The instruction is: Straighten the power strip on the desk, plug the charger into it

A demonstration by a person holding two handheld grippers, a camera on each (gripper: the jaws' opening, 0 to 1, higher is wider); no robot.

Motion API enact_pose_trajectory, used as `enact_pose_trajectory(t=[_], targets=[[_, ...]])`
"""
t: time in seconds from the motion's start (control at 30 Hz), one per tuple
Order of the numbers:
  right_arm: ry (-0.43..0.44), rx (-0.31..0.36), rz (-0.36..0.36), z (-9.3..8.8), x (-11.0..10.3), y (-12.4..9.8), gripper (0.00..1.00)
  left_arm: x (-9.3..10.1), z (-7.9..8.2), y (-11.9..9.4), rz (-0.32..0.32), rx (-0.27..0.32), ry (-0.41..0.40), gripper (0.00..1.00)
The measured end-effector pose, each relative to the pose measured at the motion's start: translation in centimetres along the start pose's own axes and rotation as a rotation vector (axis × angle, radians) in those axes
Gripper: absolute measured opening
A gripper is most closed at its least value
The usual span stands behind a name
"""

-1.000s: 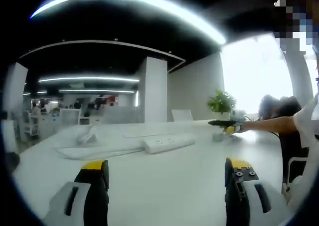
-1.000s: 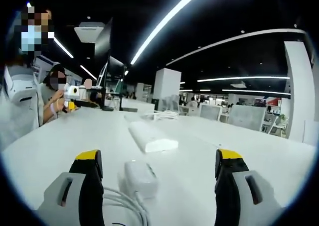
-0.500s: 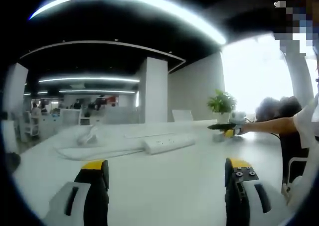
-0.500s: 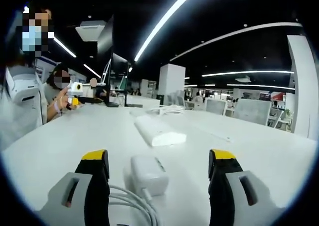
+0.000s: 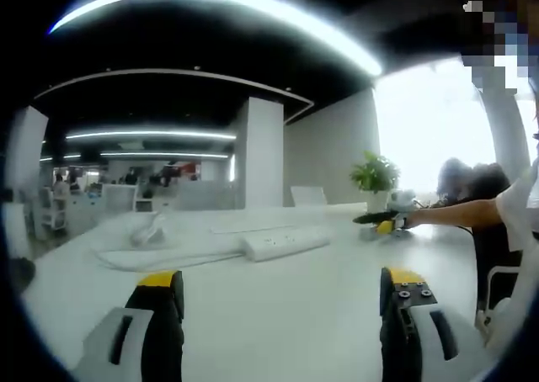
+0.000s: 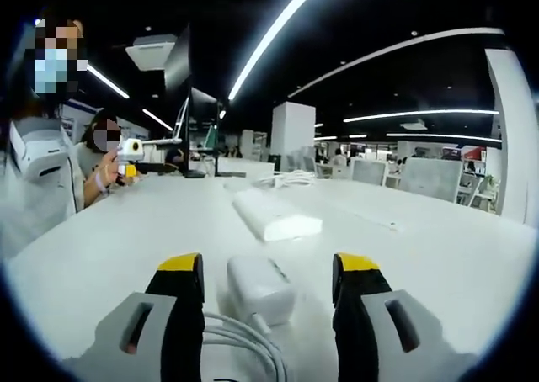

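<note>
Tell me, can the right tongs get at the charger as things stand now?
Probably yes. The charger lies on the desk between the open jaws of the right tongs, with nothing over it; its white cable trails back toward the camera.

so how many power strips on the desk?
1. A single white power strip lies mid-desk, ahead of the left gripper; in the right gripper view it sits just beyond the charger. More could be hidden off-frame.

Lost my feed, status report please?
Right gripper open, jaws flanking the charger. Left gripper open, empty. Power strip beyond the charger, unplugged. Nothing between them.
</note>
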State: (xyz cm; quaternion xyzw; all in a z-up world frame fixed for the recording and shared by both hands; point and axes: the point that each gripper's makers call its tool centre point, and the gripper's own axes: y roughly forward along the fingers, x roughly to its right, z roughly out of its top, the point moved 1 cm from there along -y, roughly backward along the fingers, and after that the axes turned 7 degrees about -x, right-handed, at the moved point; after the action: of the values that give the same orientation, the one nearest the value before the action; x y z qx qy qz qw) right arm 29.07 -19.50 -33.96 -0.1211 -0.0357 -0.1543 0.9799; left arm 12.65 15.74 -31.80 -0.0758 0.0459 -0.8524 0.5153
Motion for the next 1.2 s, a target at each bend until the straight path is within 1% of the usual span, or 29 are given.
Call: enact_pose_trajectory(t=[0.13, 0.27, 0.4, 0.6, 0.73, 1.2], targets=[[0.005, -0.005, 0.003, -0.13, 0.13, -0.10, 0.52, 0.05, -0.08, 0.03, -0.001, -0.002, -0.001, 0.99], [0.017, -0.022, 0.019, -0.37, -0.16, -0.02, 0.46, 0.12, 0.02, -0.07, -0.002, 0.002, 0.001, 0.99], [0.009, -0.033, 0.021, -0.54, -0.28, 0.10, 0.44, 0.03, 0.05, -0.20, 0.002, 0.004, 0.000, 0.99], [0.004, -0.048, 0.023, -0.80, -0.33, 0.15, 0.37, -0.07, 0.01, -0.31, 0.005, 0.004, -0.002, 0.99], [-0.005, -0.057, 0.027, -0.93, -0.46, 0.22, 0.35, -0.06, -0.06, -0.34, 0.004, 0.004, -0.005, 0.99], [-0.036, -0.073, 0.012, -1.02, -0.57, 0.33, 0.34, -0.07, 0.10, -0.22, 0.003, 0.008, -0.004, 0.99]])
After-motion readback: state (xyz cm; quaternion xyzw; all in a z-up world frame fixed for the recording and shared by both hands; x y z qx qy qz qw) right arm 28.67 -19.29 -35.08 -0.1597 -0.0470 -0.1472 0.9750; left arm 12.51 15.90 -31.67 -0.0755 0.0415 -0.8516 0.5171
